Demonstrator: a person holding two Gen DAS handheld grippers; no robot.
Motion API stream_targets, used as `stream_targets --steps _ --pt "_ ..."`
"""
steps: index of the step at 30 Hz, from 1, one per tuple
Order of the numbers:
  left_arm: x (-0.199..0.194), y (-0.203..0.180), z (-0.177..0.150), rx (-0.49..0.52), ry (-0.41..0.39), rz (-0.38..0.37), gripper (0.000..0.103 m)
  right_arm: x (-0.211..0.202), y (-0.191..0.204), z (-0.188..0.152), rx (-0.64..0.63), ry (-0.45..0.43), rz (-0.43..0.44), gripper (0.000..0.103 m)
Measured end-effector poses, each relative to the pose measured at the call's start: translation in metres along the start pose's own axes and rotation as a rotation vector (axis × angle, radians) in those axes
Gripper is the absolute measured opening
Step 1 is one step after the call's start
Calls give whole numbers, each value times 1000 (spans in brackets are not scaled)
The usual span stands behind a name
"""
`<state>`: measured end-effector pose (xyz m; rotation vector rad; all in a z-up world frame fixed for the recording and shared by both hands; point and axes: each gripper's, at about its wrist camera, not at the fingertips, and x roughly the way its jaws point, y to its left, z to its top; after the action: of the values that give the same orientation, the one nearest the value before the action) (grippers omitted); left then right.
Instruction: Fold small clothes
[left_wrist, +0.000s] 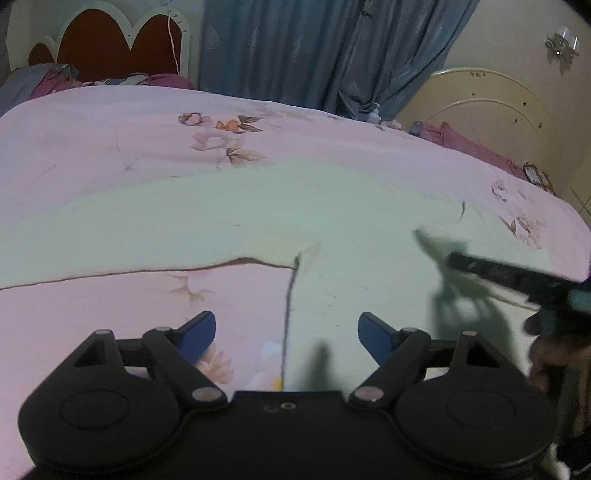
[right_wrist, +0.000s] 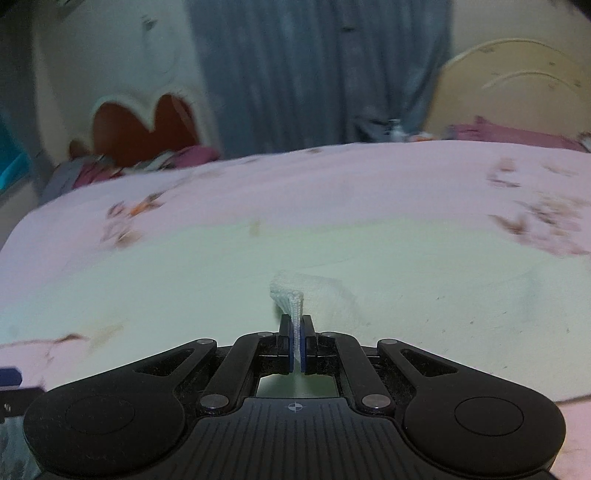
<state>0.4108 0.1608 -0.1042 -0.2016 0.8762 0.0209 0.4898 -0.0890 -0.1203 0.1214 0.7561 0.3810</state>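
Fingers of the right gripper pinch the pale green garment (hem bunched); left gripper, spread wide beside its edge, should pin that edge before folding

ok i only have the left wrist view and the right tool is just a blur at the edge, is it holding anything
Observer: Yes. In the right wrist view the right tool is shut on a pinch of the pale green garment.
Operator: edge or middle of it
Observer: A thick, woven-looking edge sticks up between the pads. It looks like a hem, but I can't be sure.
Operator: is the rest lifted too
Observer: Only a small tent of cloth beside the pinch is raised. The rest lies flat on the pink bedspread.
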Motion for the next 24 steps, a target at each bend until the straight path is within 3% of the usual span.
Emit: stream_targets --steps 3,4,5,6,7,9,11,12,13,15,16,19,21,24 --pt "4 4 4 -9 -6 -27 86 18 17 -8 -48 59 11 3" --pt "6 3 6 -12 -8 -44 88 19 19 -8 -70 52 -5 14" --pt "8 0 8 -14 -14 -61 88 15 22 -10 -91 42 -20 29" --pt "12 -3 10 -16 -20 -75 89 9 23 -10 -97 25 -30 69" --pt "16 -9 13 -16 -20 -94 88 0 23 -14 -103 -10 -42 82" --pt "26 -20 19 -12 -20 -145 80 -13 17 -21 -113 -26 -59 82" --pt "43 -39 25 -2 1 -210 69 -26 -2 -27 -60 -22 -55 60" --pt "50 -46 27 -5 16 -237 63 -31 -13 -29 -22 -5 -63 38" --pt "61 -54 29 -18 36 -275 59 -36 -24 -32 16 7 -79 29" --pt "84 -69 31 -51 87 -331 43 -49 -48 -39 73 10 -118 28" --pt "94 -77 31 -61 102 -348 41 -54 -55 -41 87 12 -135 28" --pt "116 -92 33 -78 118 -356 23 -66 -77 -46 134 14 -197 28" --pt "125 -102 34 -71 110 -362 3 -71 -91 -49 174 21 -225 28" --pt "123 -111 38 -28 65 -351 3 -80 -109 -50 217 19 -242 28"
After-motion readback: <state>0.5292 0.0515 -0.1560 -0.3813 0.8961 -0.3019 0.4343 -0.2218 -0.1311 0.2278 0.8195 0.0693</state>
